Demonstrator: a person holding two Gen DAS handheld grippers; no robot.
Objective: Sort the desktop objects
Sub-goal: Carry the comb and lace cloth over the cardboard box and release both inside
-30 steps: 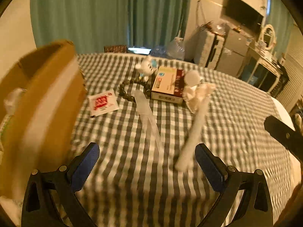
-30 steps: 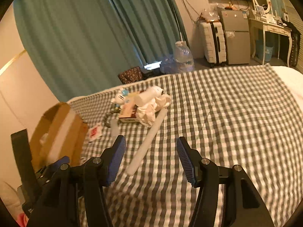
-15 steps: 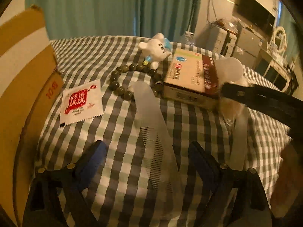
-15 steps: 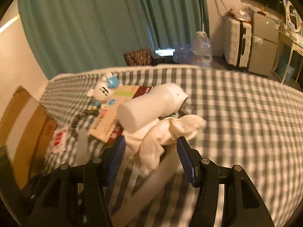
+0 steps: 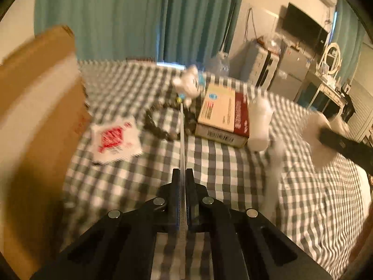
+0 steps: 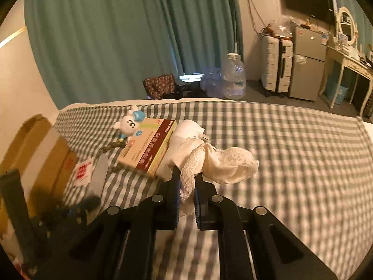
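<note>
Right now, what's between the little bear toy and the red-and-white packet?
A string of dark beads lies between the bear toy and the packet, seen in the left wrist view.

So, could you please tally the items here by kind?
Boxes: 2 (cardboard box, medicine box)
Bear toy: 1
Bead bracelet: 1
Sachet: 1
Comb: 1, in left gripper
Lace cloth: 1, in right gripper
White plug: 1
White stick: 1
Total: 9

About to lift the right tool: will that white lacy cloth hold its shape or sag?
Likely floppy: the white lacy cloth already droops in folds beyond the right tool shut on it. Probably light, so it should hold. Its trailing end could drag against the cream and maroon cardboard box.
</note>
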